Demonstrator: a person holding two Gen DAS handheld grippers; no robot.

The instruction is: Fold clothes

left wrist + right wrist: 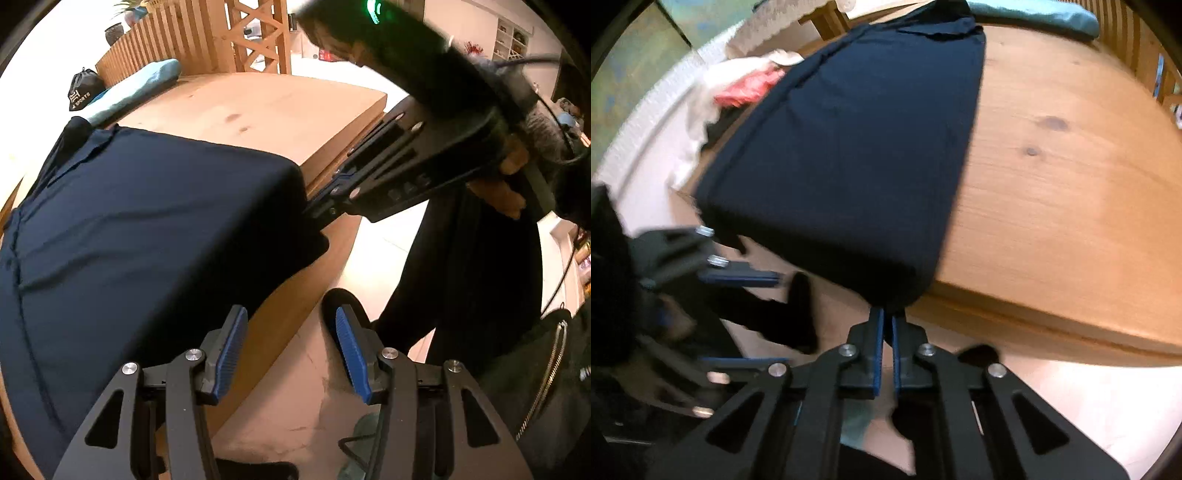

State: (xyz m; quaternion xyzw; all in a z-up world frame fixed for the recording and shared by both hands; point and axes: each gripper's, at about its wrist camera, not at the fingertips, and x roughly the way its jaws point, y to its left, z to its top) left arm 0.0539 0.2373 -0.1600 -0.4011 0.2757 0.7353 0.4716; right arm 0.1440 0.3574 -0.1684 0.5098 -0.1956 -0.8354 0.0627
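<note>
My right gripper (887,321) pinches navy shirt (849,147) corner | left gripper (288,350) wide, empty | risk: the one-cornered hem drags off table (1071,166), skewing the fold

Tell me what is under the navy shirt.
The navy shirt lies on the wooden table; bare wood shows beside it. Its near corner hangs past the edge, pinched by the right gripper. Anything beneath the fabric is covered.

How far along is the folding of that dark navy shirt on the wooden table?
Early. The dark navy polo shirt lies spread lengthwise on the wooden table, collar at the far end, hem over the near edge. In hand: the right gripper pinches one hem corner; the left gripper is open and empty near the other. Left: no finished fold shows yet.
</note>
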